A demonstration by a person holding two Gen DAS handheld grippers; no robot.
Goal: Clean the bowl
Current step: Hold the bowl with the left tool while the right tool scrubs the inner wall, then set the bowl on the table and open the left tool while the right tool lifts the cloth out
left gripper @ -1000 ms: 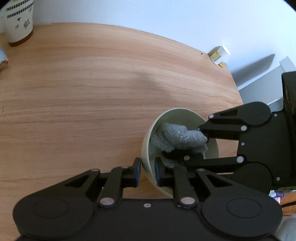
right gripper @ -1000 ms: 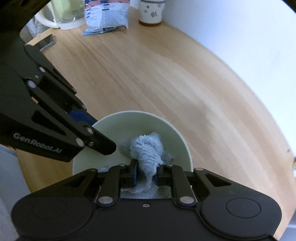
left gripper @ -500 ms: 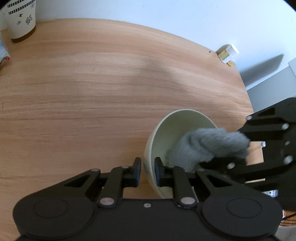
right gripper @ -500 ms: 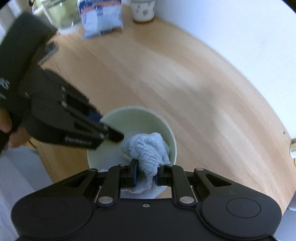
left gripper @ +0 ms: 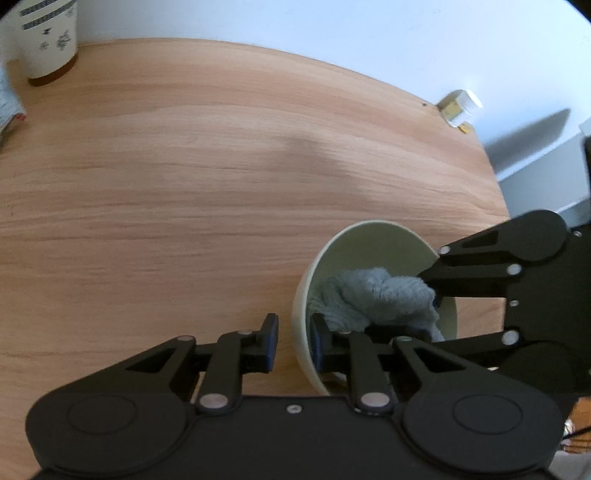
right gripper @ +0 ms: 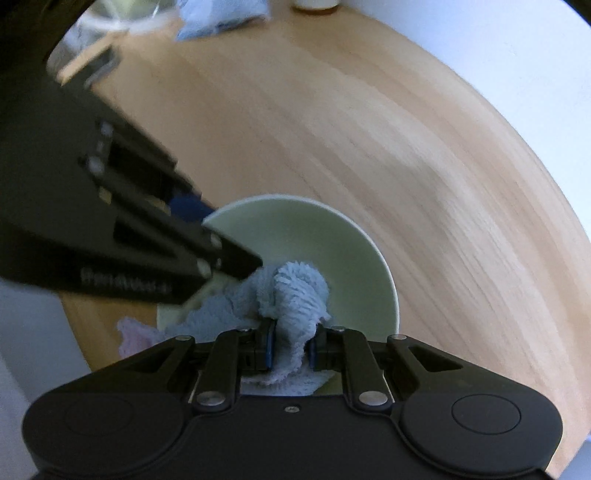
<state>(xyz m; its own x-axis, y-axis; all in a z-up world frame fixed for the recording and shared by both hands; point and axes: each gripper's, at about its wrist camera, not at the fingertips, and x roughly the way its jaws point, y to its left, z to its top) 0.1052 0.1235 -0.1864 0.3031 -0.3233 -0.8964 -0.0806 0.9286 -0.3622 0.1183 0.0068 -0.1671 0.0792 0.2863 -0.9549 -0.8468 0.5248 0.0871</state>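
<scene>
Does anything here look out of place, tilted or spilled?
Nothing is spilled. The bowl is tipped, but the left gripper pinches its rim, and the right gripper holds a grey cloth inside it, so this looks deliberate.

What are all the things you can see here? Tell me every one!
bowl: one, pale green, near the table's edge, rim clamped by the left tongs
cloth: one, grey-blue, bunched inside the bowl
table: one, light wood
cup: one, white with dark pattern, far corner
small jar: one, white and gold, by the wall
packet: one, blue, blurred, far end
left tongs: black, shut on bowl
right tongs: black, shut on cloth
</scene>
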